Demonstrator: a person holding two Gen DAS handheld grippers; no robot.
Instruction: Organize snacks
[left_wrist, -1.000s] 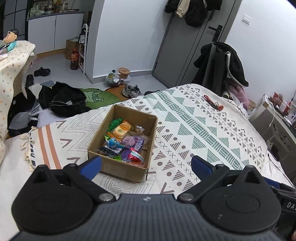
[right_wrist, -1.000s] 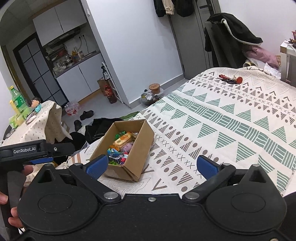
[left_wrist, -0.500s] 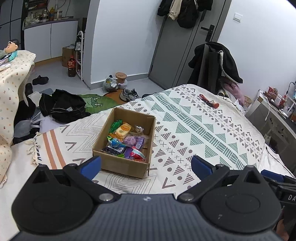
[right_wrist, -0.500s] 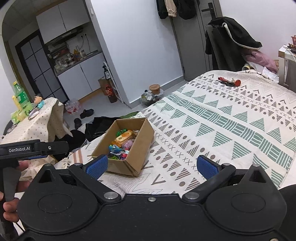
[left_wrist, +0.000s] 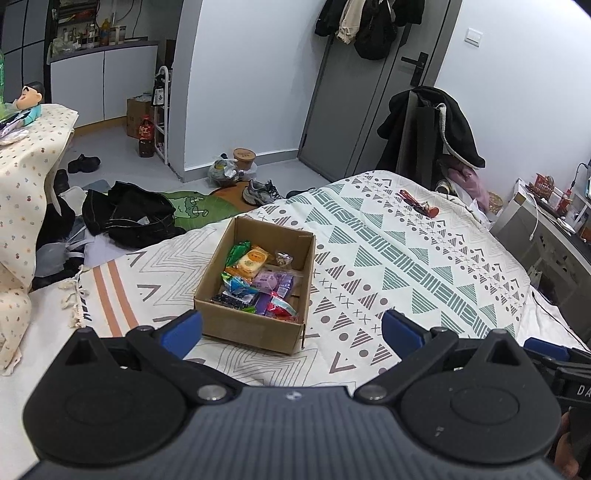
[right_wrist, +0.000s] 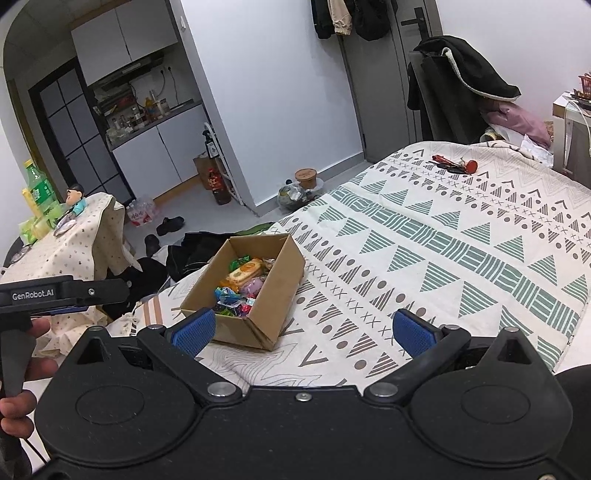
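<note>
Both grippers — left (left_wrist: 291, 330) and right (right_wrist: 301, 328) — hang wide open and empty above the bed's (left_wrist: 406, 266) near edge, so whichever reaches for the snacks (left_wrist: 258, 280) should drop straight down into the box (left_wrist: 251, 326) beside the blanket's fringed end.

Box: open cardboard box (left_wrist: 255, 325), brown, flaps out of the way, upright on the patterned bedspread (left_wrist: 388, 266) near its striped edge.
Contents: snack packets (left_wrist: 258, 284) piled loosely, all inside the walls.
Orange packet: flat orange-and-cream pack (left_wrist: 252, 261), lying on top toward the far side.
Green packet: just beside it, tilted against the left wall (left_wrist: 237, 251).
Purple packets: centre (left_wrist: 271, 281).
Red packet: near right corner (left_wrist: 280, 306).
</note>
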